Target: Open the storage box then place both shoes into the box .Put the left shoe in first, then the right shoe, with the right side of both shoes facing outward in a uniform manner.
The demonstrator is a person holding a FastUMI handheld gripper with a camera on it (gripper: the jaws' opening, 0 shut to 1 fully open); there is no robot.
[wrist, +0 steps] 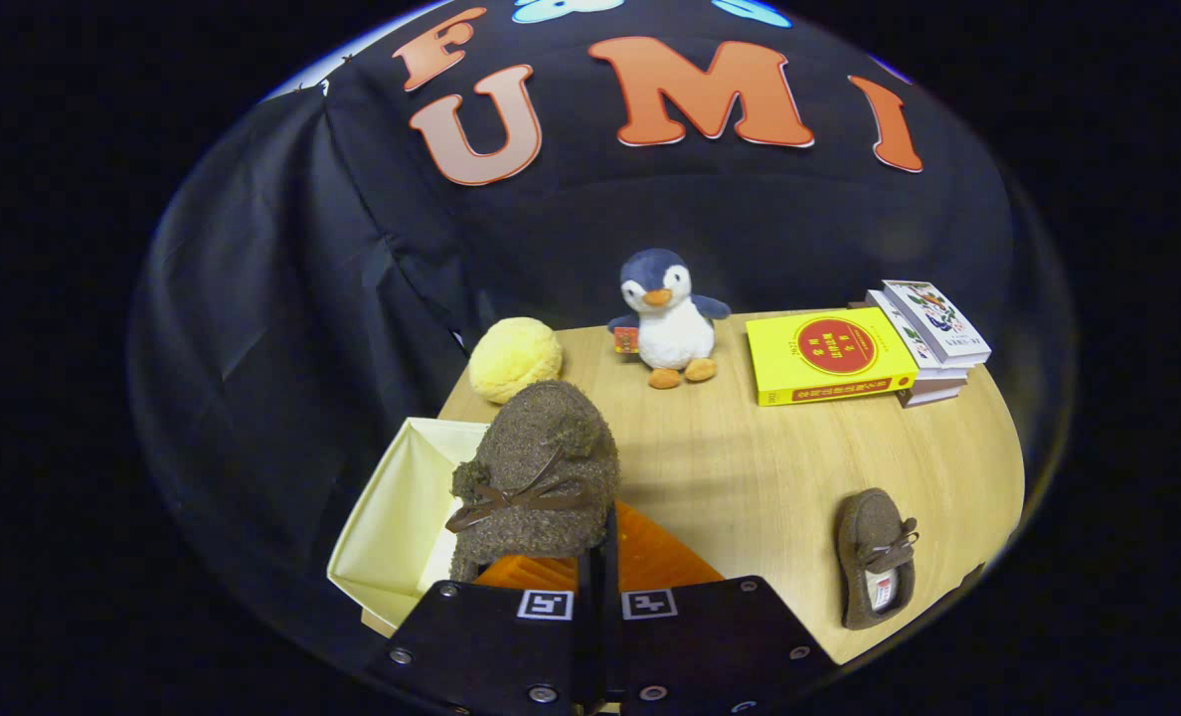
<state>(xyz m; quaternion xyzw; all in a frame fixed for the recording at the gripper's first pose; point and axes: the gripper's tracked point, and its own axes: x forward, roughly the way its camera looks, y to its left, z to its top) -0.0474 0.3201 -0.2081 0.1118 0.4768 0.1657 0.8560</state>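
Black cloth walls close off the far side and the left of a pale wooden table (750, 467).

Just ahead of the gripper (598, 557), a brown fuzzy shoe (541, 477) with a dark bow hangs toe-up. The fingers stand nearly together with only a thin slit between them, and they seem to pinch the shoe's near lower edge; the exact contact is hidden behind the shoe and the gripper's body. The shoe hangs at the right edge of the open storage box (402, 507), a cream box at the table's near left corner whose pale inside shows to the shoe's left. Whether the shoe touches the box cannot be told.

A second brown shoe (879, 557) lies flat on the table, well apart to the near right, its opening turned upward and a bow across its top.

Beyond the held shoe, near the far left edge of the table, sits a yellow round plush (516, 358). Right of it stands a penguin toy (665, 318), upright against the far wall. Farther right lies a yellow book (829, 355), and just beside it on the right a small stack of books (933, 338).
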